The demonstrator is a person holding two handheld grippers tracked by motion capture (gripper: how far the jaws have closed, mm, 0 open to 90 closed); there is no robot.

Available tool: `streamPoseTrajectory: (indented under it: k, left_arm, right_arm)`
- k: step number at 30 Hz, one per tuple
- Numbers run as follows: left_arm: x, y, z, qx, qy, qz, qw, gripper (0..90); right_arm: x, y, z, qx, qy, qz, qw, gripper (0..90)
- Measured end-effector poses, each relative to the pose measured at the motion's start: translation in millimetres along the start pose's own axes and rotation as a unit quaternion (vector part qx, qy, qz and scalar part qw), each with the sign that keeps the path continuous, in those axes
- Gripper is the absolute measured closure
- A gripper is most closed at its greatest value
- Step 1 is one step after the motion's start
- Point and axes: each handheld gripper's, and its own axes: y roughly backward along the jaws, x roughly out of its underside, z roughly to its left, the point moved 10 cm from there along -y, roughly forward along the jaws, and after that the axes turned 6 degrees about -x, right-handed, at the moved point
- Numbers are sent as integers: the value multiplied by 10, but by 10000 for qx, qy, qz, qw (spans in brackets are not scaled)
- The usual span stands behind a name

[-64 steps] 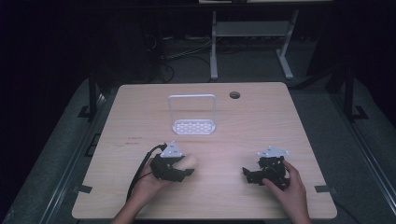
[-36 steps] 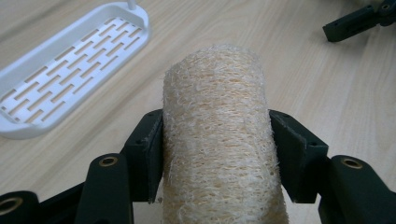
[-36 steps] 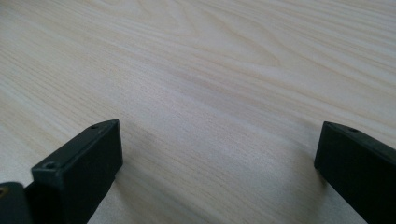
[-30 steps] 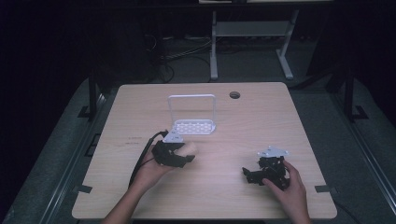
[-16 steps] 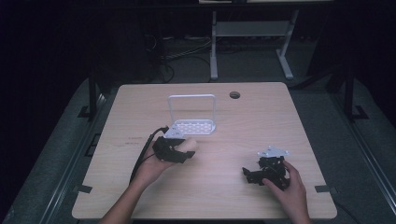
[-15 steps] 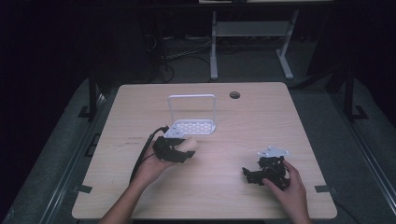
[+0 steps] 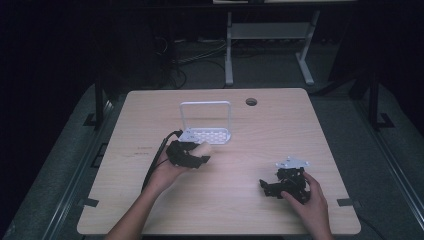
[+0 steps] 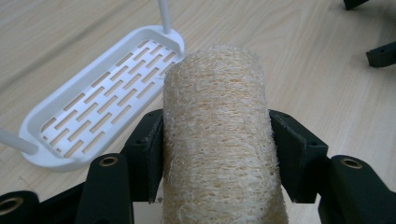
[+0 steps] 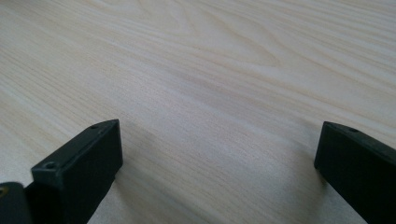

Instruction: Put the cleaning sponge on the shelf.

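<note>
A beige loofah roll (image 8: 217, 135) sits between the jaws of my left gripper (image 8: 217, 142), which is shut on it; both pads press its sides. In the high view the left gripper (image 7: 192, 154) holds the loofah roll (image 7: 204, 148) just in front of a white slotted rack (image 7: 207, 135) with a tall wire handle. The same white rack (image 8: 100, 100) lies ahead and to the left in the left gripper view. My right gripper (image 7: 270, 186) rests low on the table at the right, its jaws wide open over bare wood (image 9: 219, 154).
The wooden table (image 7: 150, 115) has a round cable hole (image 7: 251, 101) near its far edge. Dark floor, cables and a white desk frame (image 7: 265, 35) lie beyond the table. The right gripper's dark jaw tips (image 8: 380, 53) show at the upper right of the left gripper view.
My left gripper has carried the loofah roll away from the near edge, up to the front of the white rack. The right gripper has stayed where it was.
</note>
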Motion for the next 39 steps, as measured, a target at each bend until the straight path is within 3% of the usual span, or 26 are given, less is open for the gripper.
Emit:
streamPoseTrajectory:
  k: [15,28,39]
  left_arm:
    - [-154,-111,188,-147,91,-46,9998,407]
    - [-276,-261,263,-200,44,19,9998,407]
    - [-338,-402,344,-281,171,17,9995,407]
  right_arm:
    - [0,0,-2,9,-2,-1,10000,6]
    - [-1,-1,-2,7,1,-2,10000,6]
    - [-1,-1,-1,6,1,-3,10000,6]
